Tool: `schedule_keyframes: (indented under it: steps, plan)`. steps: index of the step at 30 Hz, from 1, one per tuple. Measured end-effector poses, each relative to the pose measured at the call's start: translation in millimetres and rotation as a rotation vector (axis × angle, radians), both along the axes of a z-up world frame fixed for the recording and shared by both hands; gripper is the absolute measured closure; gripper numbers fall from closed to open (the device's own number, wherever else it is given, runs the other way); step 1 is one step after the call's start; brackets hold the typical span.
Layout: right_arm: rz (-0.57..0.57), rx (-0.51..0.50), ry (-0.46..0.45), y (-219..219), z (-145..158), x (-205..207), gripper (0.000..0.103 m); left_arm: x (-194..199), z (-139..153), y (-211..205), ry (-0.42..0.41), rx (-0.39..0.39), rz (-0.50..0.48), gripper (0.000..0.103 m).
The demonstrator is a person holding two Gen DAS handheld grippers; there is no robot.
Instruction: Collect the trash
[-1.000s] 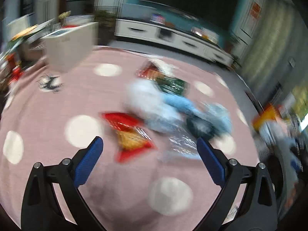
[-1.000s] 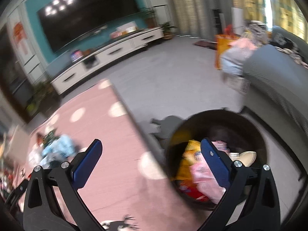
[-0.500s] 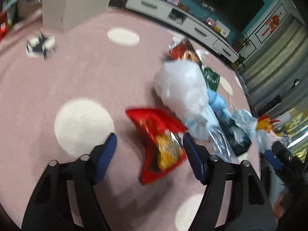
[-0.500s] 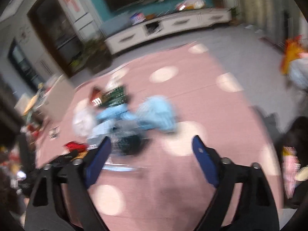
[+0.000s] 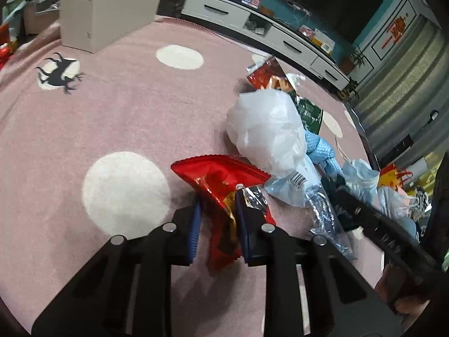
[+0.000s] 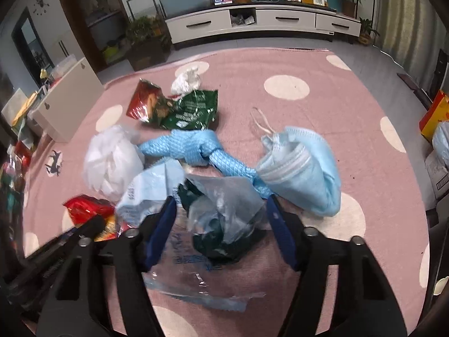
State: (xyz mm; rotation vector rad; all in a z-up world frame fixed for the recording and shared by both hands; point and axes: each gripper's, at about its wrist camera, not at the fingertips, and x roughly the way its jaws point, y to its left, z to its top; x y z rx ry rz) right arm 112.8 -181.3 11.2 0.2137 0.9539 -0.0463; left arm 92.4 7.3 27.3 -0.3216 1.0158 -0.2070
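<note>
1. The left gripper (image 5: 217,221), at lower centre of the left wrist view, has narrowed from wide open half a second ago; its blue pads now pinch the crinkled red and yellow foil snack wrapper (image 5: 221,185), which lies on the pink rug with white dots (image 5: 118,118).
2. The right gripper (image 6: 221,230) has swung away from the dark bin it faced a second ago. It now sits half open at lower centre of the right wrist view, straddling a crumpled clear and dark green plastic bag (image 6: 224,210) without yet pressing it.
3. The rest of the trash stays piled at mid-frame: a white crumpled plastic bag (image 6: 112,160), a knotted light blue mesh cloth (image 6: 202,151), a light blue face mask (image 6: 303,174), and a dark green snack packet (image 6: 190,109) further up.
4. Judged from this, the red wrapper looks secured for lifting, while the right side probably needs to close before anything can go to the bin.
</note>
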Motion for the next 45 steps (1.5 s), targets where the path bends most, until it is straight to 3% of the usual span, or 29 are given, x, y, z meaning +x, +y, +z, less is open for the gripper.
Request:
schedule_keyframes:
  steps: [3,10,20,24,40,45]
  plan:
    - [0.02,-0.01,-0.002,-1,0,-12,0.055,-11,11,6,-0.021,-0.035,0.007,0.079]
    - [-0.011,0.048,-0.043,-17,16,-56,0.057,-30,40,2,-0.108,0.016,0.002,0.079]
    - [-0.131,0.096,-0.178,-44,46,-127,0.057,-51,53,13,-0.115,-0.12,0.026,0.079]
    - [-0.143,0.1,-0.198,-50,51,-133,0.057,-57,62,5,-0.151,-0.084,0.006,0.079]
    - [-0.129,0.096,-0.243,-54,63,-146,0.056,-80,79,-29,-0.213,-0.062,-0.097,0.079]
    - [-0.149,0.054,-0.269,-56,72,-154,0.056,-87,83,-36,-0.242,-0.03,-0.119,0.079]
